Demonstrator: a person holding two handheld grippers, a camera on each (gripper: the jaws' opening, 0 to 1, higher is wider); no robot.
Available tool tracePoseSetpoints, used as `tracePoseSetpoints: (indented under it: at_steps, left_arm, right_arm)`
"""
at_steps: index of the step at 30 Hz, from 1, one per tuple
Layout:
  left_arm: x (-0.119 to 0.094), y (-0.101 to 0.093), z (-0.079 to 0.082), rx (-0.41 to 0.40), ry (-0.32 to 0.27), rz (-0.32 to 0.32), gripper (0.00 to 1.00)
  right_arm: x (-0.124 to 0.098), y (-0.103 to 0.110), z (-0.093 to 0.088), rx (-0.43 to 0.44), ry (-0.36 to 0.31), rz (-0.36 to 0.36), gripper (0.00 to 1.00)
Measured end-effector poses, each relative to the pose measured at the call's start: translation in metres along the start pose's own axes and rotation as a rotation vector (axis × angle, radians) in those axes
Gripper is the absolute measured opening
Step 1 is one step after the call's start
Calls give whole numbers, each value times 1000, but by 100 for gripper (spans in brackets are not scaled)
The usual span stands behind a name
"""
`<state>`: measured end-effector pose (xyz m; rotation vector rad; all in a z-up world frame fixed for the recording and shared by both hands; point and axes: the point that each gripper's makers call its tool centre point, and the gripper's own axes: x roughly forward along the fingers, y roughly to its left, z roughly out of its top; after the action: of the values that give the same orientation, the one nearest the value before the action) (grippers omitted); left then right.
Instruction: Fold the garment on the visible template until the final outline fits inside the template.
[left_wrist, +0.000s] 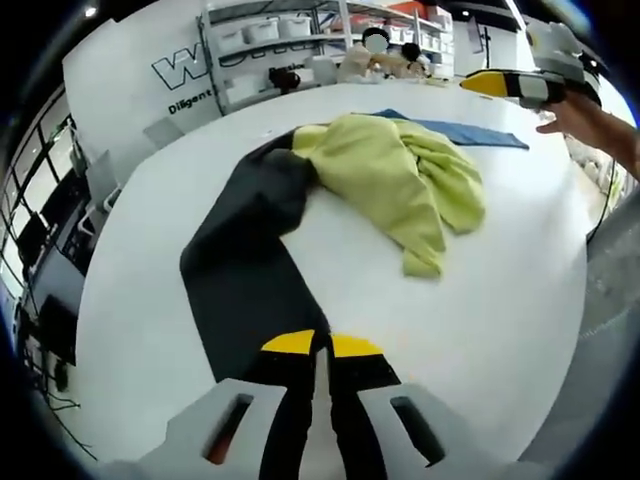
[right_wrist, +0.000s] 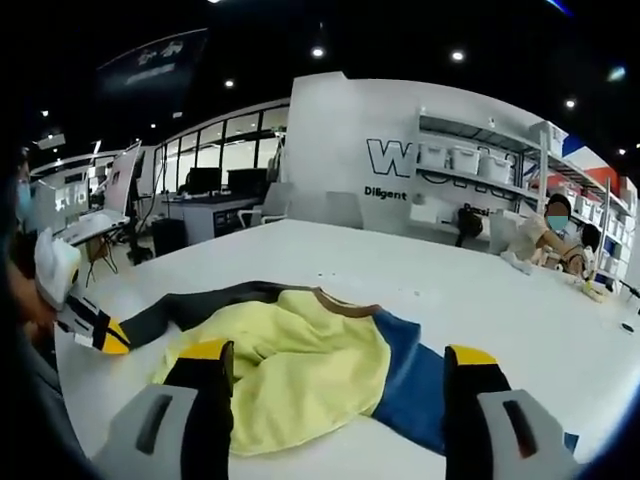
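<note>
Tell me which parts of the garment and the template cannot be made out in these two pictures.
- Blue template: in the left gripper view the yellow-and-black garment covers its near part, so its full outline is hidden.
- Black sleeve: its end is hidden between the left tool's jaws.
- In the right gripper view the right tool's jaws cover parts of the garment and template; the template's lower right corner is cut off.

On the table the garment lies bunched at upper centre of the left gripper view, its sleeve running toward lower left; what may be the template lies behind it, partly covered.
</note>
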<state>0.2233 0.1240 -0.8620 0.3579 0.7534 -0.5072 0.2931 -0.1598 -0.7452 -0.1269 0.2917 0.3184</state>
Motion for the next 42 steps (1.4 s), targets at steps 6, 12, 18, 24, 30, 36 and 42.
tracePoseSetpoints:
  at_steps: [6,12,18,24,30,36,42]
  left_arm:
    - [-8,8,3,7,-30,11,0]
    - [-12,19,-2,16,-28,27,0]
    - [-19,31,-11,37,-14,43,0]
    - [-26,64,-19,65,15,91,0]
    - [-31,95,-24,72,34,140,0]
    - [-31,119,-32,65,62,184,0]
    - [-26,141,-37,59,82,222,0]
  right_arm:
    - [0,0,0,-6,0,1,86]
    - [0,0,1,-10,-1,-1,85]
    - [-1,-2,1,-13,0,-5,85]
    - [-1,-3,0,-20,4,-6,84]
    - [0,-2,0,-23,8,-7,84]
    - [-1,-3,-2,-28,14,-10,83]
    - [-1,-5,-3,-31,21,-16,83]
